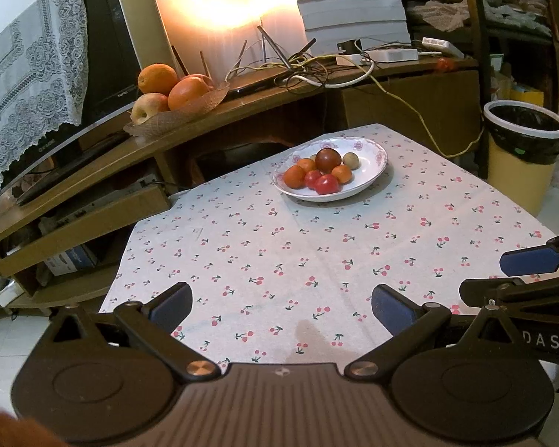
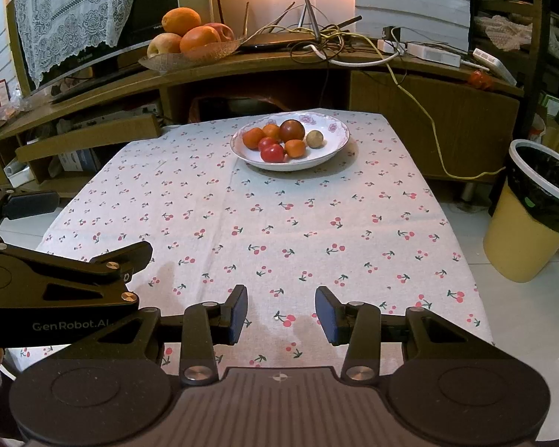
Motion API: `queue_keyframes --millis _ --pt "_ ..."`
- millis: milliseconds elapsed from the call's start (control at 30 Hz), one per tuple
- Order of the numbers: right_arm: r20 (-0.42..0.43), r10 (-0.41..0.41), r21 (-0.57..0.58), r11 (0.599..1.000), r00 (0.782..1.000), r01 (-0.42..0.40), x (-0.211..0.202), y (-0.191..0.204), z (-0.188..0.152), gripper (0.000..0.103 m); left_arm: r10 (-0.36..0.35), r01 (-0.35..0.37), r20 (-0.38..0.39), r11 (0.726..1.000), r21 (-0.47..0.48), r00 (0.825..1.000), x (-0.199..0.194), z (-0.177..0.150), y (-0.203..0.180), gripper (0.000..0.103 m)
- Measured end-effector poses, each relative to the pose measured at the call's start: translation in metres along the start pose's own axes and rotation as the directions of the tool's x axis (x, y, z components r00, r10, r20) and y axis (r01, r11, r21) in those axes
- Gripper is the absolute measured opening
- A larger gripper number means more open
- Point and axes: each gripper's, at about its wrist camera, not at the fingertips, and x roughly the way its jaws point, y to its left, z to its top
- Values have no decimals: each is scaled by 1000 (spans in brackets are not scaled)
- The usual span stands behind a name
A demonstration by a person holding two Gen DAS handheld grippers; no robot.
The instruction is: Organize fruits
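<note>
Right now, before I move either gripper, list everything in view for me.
white plate: one, floral rim, far end of table
small fruits: about seven, red, orange, dark, tan, on the plate
tablecloth: one, white with cherries, covering table
fruit basket: one, oranges and apples, on wooden shelf
cables: tangle, on shelf
bin: one, yellow, black liner, floor on the right
left gripper: open, empty, above near edge
right gripper: open, empty, beside it
</note>
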Motion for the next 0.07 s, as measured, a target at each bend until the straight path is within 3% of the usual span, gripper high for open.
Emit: queue_keyframes --millis 67 --pt "0 -1 -1 1000 1000 1 0 0 0 44 1 -1 0 1000 -1 1000 0 0 0 103"
